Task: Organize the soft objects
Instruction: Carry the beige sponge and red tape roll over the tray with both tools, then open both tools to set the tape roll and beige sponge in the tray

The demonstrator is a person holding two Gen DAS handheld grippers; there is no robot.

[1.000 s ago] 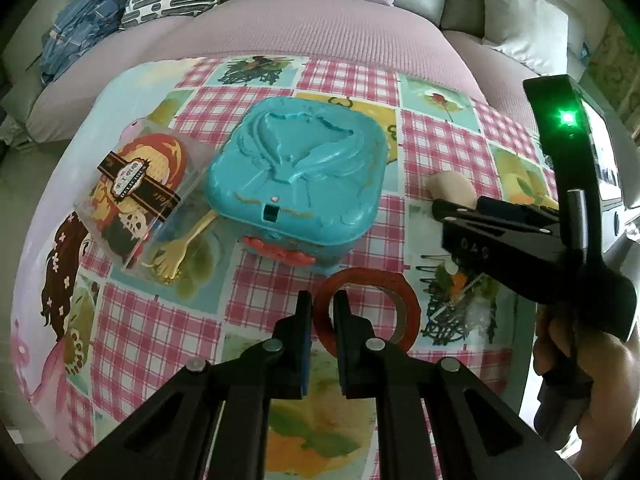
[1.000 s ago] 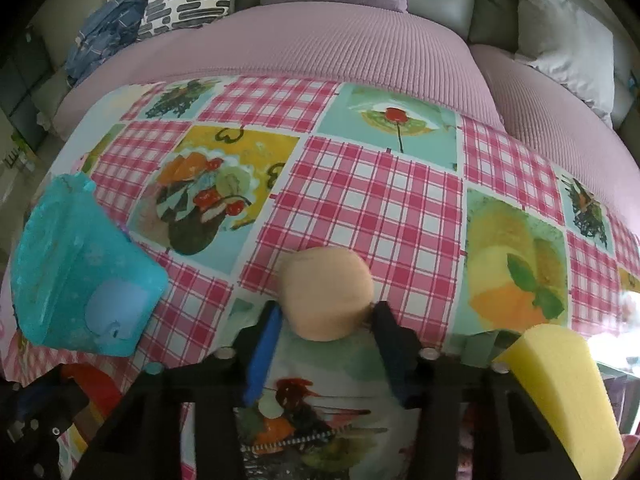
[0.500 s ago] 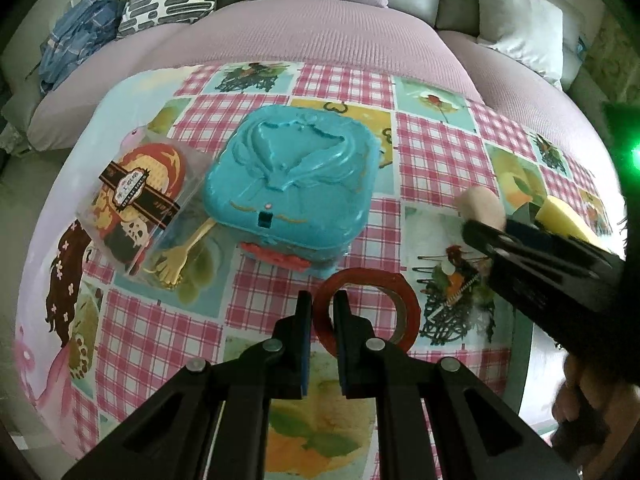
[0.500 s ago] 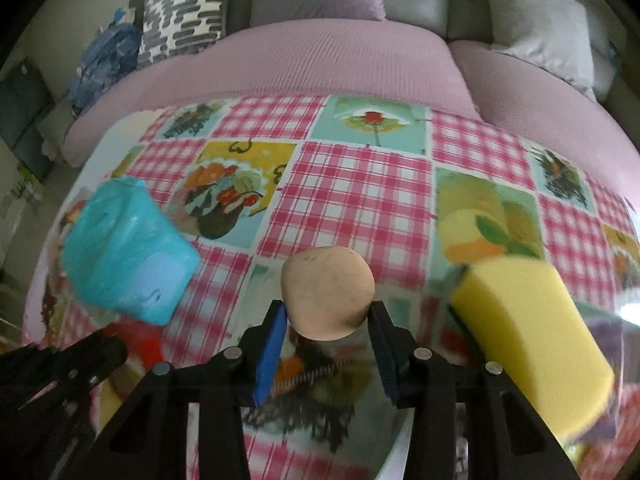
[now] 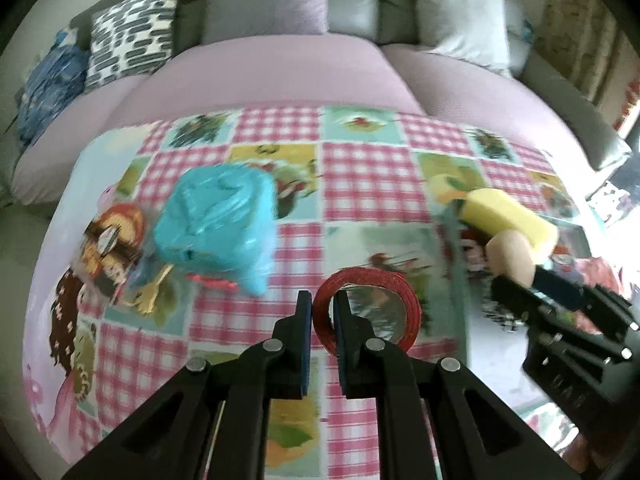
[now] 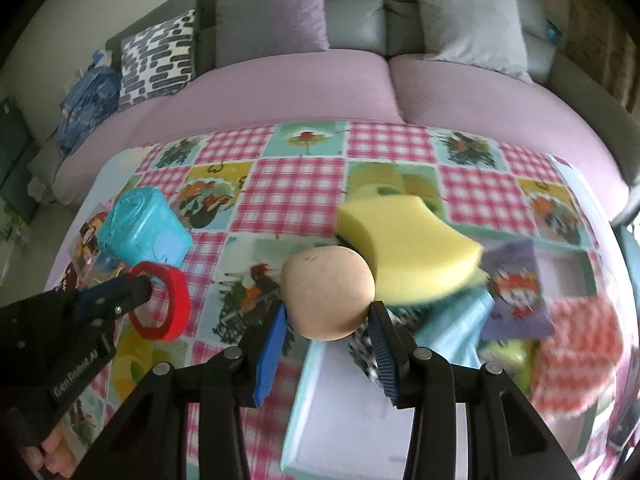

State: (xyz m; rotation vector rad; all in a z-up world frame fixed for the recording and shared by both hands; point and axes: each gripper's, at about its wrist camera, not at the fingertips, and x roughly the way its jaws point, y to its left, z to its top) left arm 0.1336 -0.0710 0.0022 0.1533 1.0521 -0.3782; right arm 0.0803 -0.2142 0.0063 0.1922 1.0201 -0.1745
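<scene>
Tape roll, ball, sponge: one each.

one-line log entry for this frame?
left: shut on tape | right: shut on ball | sponge: behind ball

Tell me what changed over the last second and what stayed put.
The right gripper carried the beige puff rightward, away from the teal box, to beside the yellow sponge and over a white tray. The left gripper lifted the red tape roll off the tablecloth. Unchanged: both jaws stay shut on their items; nothing was released.
</scene>
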